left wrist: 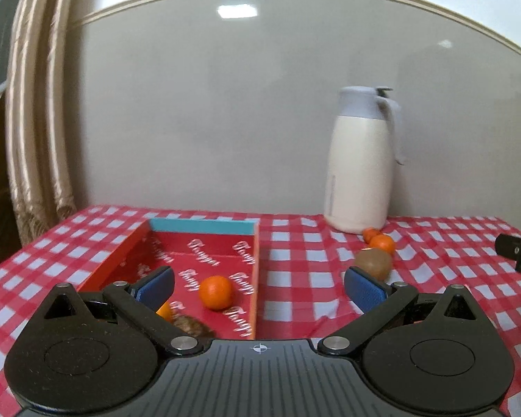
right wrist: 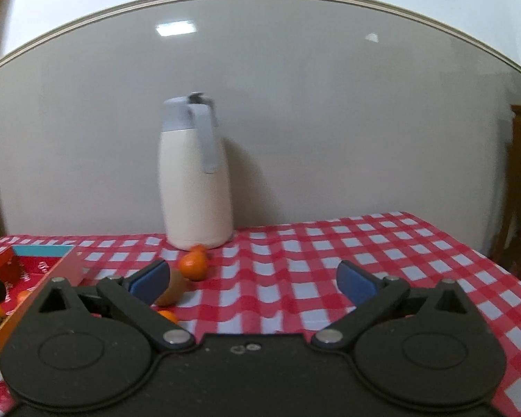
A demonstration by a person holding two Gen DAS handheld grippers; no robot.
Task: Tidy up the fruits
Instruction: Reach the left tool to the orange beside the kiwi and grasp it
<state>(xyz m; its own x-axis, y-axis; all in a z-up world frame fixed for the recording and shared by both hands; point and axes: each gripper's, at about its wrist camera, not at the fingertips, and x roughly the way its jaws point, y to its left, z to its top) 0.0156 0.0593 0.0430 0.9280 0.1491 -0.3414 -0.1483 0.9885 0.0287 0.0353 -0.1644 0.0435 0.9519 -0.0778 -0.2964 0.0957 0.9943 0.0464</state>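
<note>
Tangerine (left wrist: 215, 292) in red tray (left wrist: 255, 278), between wide left tongs (left wrist: 259, 286)

Dim, even indoor light; strong fisheye bend, slight motion blur.
Ceiling lamp glare on glossy grey wall panel (left wrist: 260, 104); white thermos jug with grey lid (right wrist: 194, 177) soft-edged, casting faint shadow right; corners vignetted black.

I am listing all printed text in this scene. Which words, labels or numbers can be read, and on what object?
Red box, inner floor: one white script word, repeated many times, too blurred to read.
White jug: no text visible.
Checked tablecloth: no text.
</note>
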